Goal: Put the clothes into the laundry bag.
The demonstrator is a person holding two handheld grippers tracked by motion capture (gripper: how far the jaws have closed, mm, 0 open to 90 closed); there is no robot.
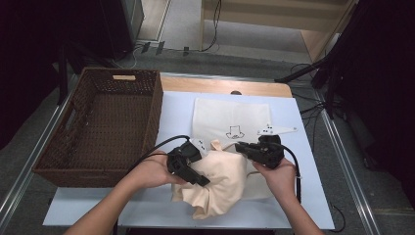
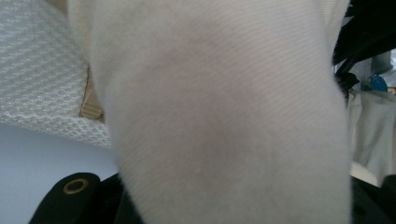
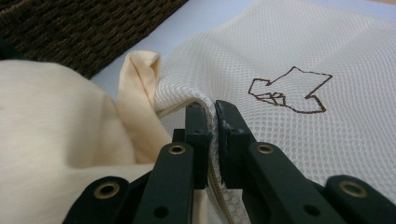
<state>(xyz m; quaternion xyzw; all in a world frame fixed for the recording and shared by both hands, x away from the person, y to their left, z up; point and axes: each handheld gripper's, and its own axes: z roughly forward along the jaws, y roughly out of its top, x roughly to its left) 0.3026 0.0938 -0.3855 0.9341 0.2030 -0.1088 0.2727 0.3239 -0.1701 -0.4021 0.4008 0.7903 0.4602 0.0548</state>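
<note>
The right gripper (image 3: pixel 212 109) pinches the mesh bag's (image 3: pixel 299 56) rim, the left gripper (image 1: pixel 188 164) clamps the soft, floppy cream cloth (image 1: pixel 222 178), best grabbed by a bunched fold.

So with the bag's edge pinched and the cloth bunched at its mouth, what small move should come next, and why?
Probably the left gripper should push the cloth a little further into the mesh bag. The right gripper is shut on the bag's edge, holding the mouth, while the cloth fills the left gripper's jaws and most of it lies bunched outside the bag, beside the basket.
</note>
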